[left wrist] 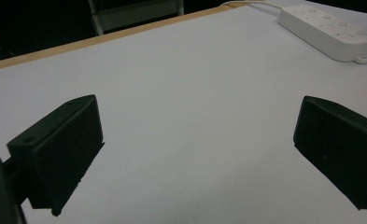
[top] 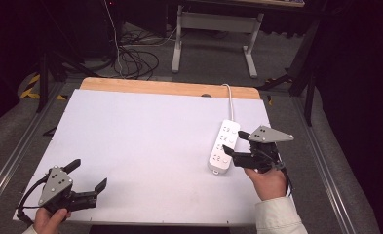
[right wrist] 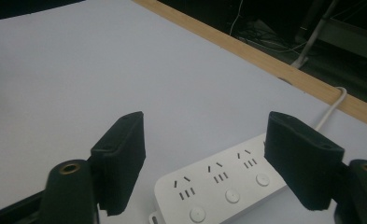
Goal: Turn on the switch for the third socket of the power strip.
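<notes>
A white power strip (top: 220, 158) with several sockets lies on the right side of the white table top (top: 145, 141), and its white cord (top: 230, 100) runs off over the far edge. My right gripper (top: 235, 143) hovers just over the strip's right side, jaws open. In the right gripper view the strip (right wrist: 218, 186) lies below and between the jaws of this gripper (right wrist: 207, 123), and neither pad touches it. My left gripper (top: 88, 174) rests at the near left corner, open and holding nothing. Its own view has the gripper (left wrist: 199, 105) over bare table and the strip (left wrist: 330, 30) far off.
A wooden strip (top: 169, 87) borders the table's far edge. Beyond it stand white desk legs (top: 213, 29), with loose cables (top: 135, 58) on the floor. Metal rails (top: 13, 156) run along both sides of the table.
</notes>
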